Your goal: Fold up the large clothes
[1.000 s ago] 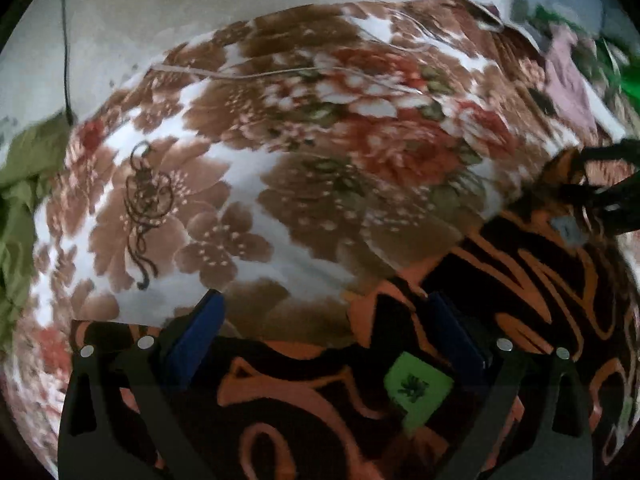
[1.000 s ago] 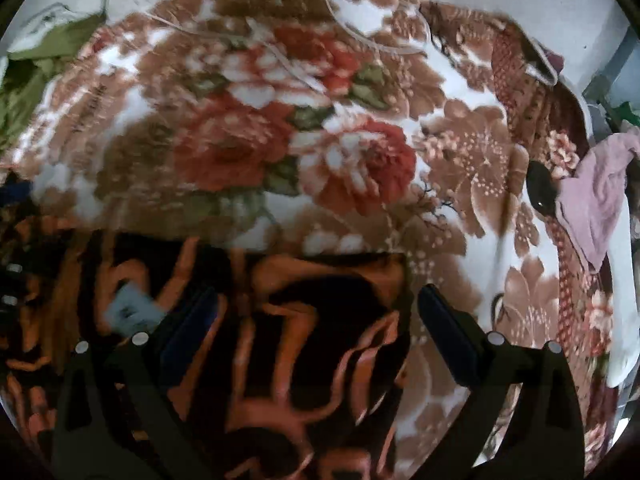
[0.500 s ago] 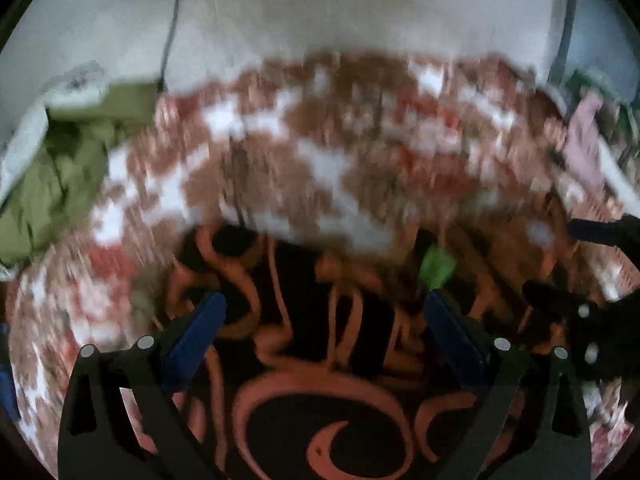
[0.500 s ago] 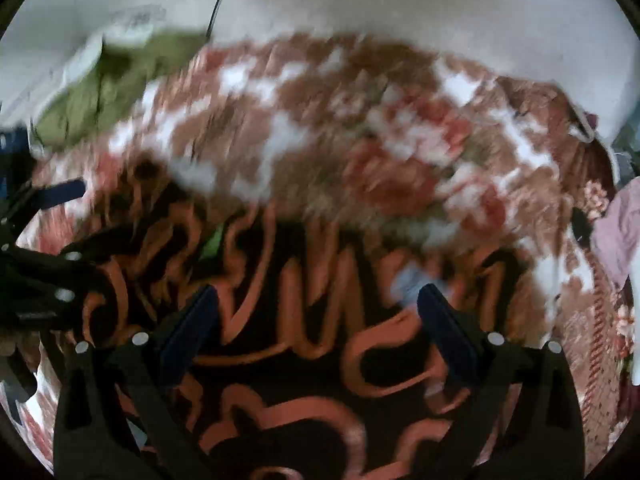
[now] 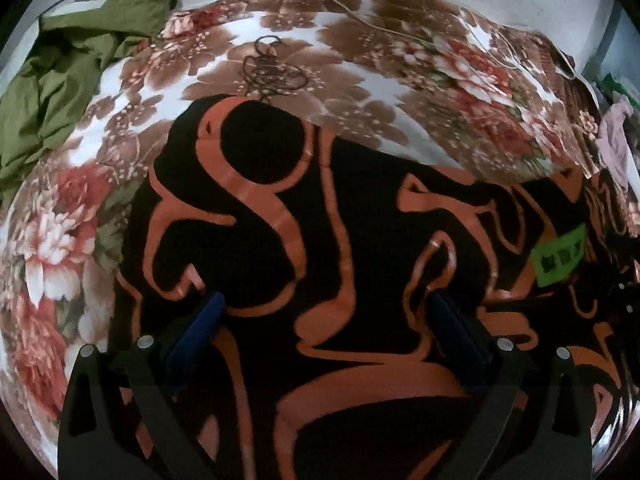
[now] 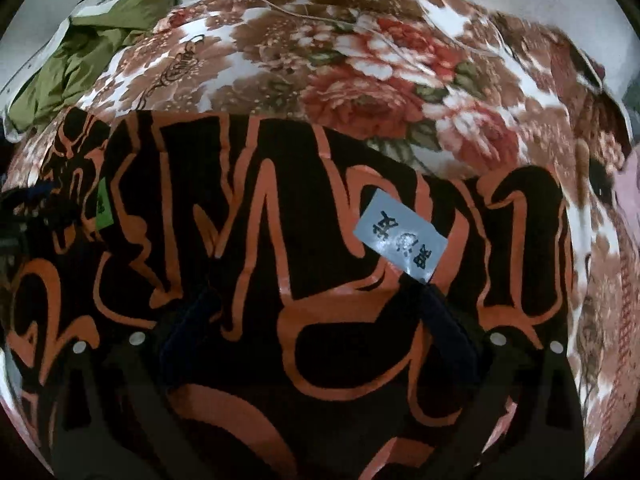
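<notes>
A large black garment with orange swirl print (image 5: 320, 240) lies spread on a floral blanket; it also fills the right wrist view (image 6: 304, 280). It carries a green patch (image 5: 560, 255) and a pale blue label (image 6: 401, 237). My left gripper (image 5: 326, 308) hangs over the garment's left part, jaws wide apart, nothing between them. My right gripper (image 6: 316, 300) hangs over its right part, also wide open and empty. Part of the right gripper shows at the right edge of the left wrist view (image 5: 624, 300).
The brown, red and white floral blanket (image 5: 400, 80) covers the bed. A crumpled olive green garment (image 5: 60, 76) lies at the far left. A pink cloth (image 5: 618, 140) lies at the right edge. A pale wall runs behind.
Both grippers have pulled back and up from the far edge. The garment now lies spread flat below them, with much more of it in view.
</notes>
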Action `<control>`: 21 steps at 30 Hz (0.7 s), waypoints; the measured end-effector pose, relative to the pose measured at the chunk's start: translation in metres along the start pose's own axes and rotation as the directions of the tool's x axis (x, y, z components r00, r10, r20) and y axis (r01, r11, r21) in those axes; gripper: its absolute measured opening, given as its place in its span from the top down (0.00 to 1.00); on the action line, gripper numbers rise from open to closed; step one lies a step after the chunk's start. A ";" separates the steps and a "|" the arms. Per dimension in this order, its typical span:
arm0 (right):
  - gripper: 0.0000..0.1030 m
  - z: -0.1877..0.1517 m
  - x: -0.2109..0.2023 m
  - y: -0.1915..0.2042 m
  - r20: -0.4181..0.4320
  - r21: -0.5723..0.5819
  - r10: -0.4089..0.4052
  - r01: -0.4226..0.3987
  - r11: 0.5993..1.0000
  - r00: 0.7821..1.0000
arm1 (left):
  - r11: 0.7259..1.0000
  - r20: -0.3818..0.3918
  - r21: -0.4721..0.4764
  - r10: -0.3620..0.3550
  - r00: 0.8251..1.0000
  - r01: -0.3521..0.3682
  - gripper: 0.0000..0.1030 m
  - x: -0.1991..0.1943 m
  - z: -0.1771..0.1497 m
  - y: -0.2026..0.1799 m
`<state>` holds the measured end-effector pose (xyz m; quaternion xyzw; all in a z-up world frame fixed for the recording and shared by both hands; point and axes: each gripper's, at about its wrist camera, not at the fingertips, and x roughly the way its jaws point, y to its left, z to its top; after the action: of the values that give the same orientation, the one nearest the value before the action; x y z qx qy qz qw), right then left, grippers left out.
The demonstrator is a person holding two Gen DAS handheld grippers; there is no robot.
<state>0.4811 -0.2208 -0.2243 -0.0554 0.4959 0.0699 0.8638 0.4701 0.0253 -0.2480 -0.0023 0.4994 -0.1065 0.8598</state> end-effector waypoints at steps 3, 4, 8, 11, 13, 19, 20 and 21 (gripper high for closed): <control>0.04 0.001 -0.007 0.005 0.004 0.016 -0.016 0.016 1.000 1.000 | 0.999 0.014 0.024 0.044 0.999 -0.044 0.04 -0.007 0.003 -0.007; 0.04 0.004 -0.016 0.008 0.009 0.019 -0.020 0.019 1.000 1.000 | 0.997 0.027 0.038 0.073 0.997 -0.074 0.06 -0.016 0.004 -0.012; 0.04 0.001 -0.076 0.004 0.059 0.121 -0.032 0.024 0.992 0.998 | 0.999 0.090 -0.016 0.045 0.995 -0.044 0.05 -0.087 -0.006 -0.033; 0.04 -0.014 -0.096 0.005 0.018 0.161 -0.109 0.104 0.981 0.994 | 0.999 0.098 -0.015 0.054 0.994 -0.052 0.05 -0.118 -0.029 -0.061; 0.04 -0.025 -0.093 0.006 -0.010 0.166 -0.157 0.157 0.974 0.988 | 0.994 0.075 0.016 0.106 0.992 -0.108 0.05 -0.108 -0.043 -0.071; 0.04 -0.052 -0.045 -0.006 -0.112 0.198 -0.144 0.164 0.966 0.983 | 0.996 -0.080 -0.005 0.085 0.993 -0.085 0.04 -0.038 -0.062 -0.054; 0.04 -0.052 -0.042 -0.007 -0.107 0.190 -0.145 0.164 0.968 0.984 | 0.997 -0.080 -0.006 0.079 0.994 -0.080 0.04 -0.034 -0.062 -0.052; 0.03 -0.053 -0.039 -0.007 -0.103 0.177 -0.147 0.163 0.971 0.984 | 0.997 -0.081 -0.018 0.069 0.994 -0.071 0.04 -0.031 -0.062 -0.049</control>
<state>0.4180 -0.2388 -0.2173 -0.0167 0.5325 -0.0467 0.8450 0.3934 -0.0101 -0.2474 0.0106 0.5342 -0.0712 0.8423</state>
